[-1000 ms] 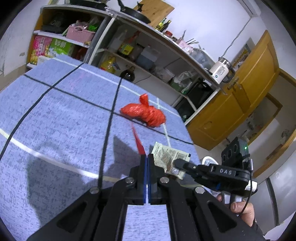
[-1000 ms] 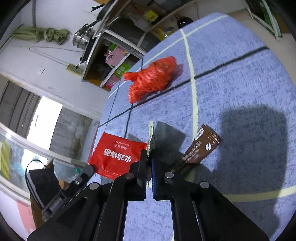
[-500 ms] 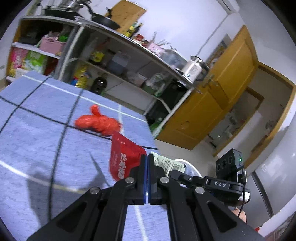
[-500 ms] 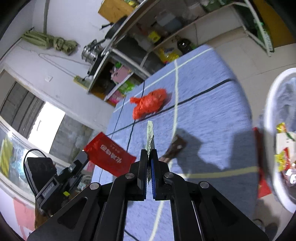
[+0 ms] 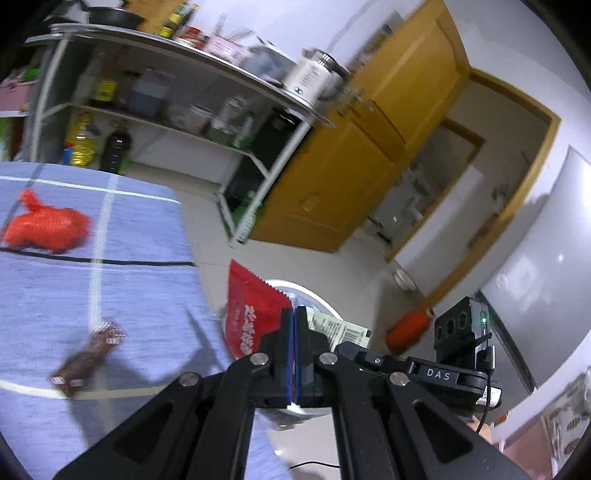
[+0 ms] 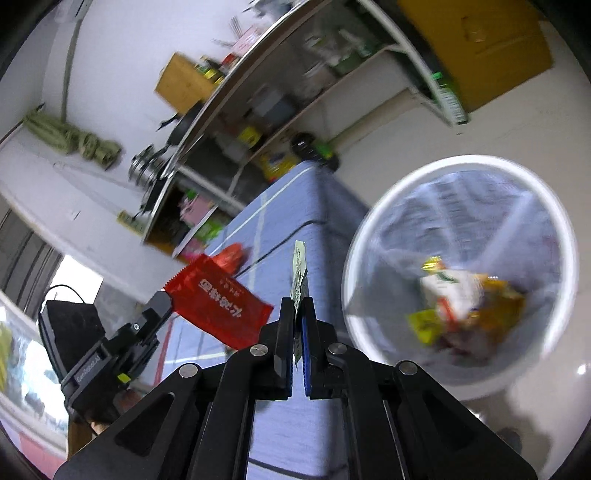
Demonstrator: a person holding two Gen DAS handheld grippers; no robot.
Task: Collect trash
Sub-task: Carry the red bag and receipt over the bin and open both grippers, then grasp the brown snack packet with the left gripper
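Left gripper point(image 5: 294, 325): fingers point(image 5: 285, 332) are pinching the red wrapper point(image 5: 249, 306) by its edge, wrapper standing up just left of the tips. Right gripper point(image 6: 298, 314): fingers are clamping the pale sachet point(image 6: 298, 269) upright between them. The white bin point(image 6: 373, 236) is lying just right of the right fingers, already holding several wrappers. Judgement: two pieces in transit, not yet dropped. Left on the worktop point(image 5: 44, 295), well left of the left fingers: brown stick packet point(image 5: 88, 360), red bag point(image 5: 46, 230).

Kitchen interior: white walls point(image 5: 280, 22), pale tiled floor point(image 5: 343, 266), metal shelving unit point(image 5: 177, 96), yellow wooden cabinets point(image 5: 354, 155), blue-clothed bench point(image 5: 140, 295).
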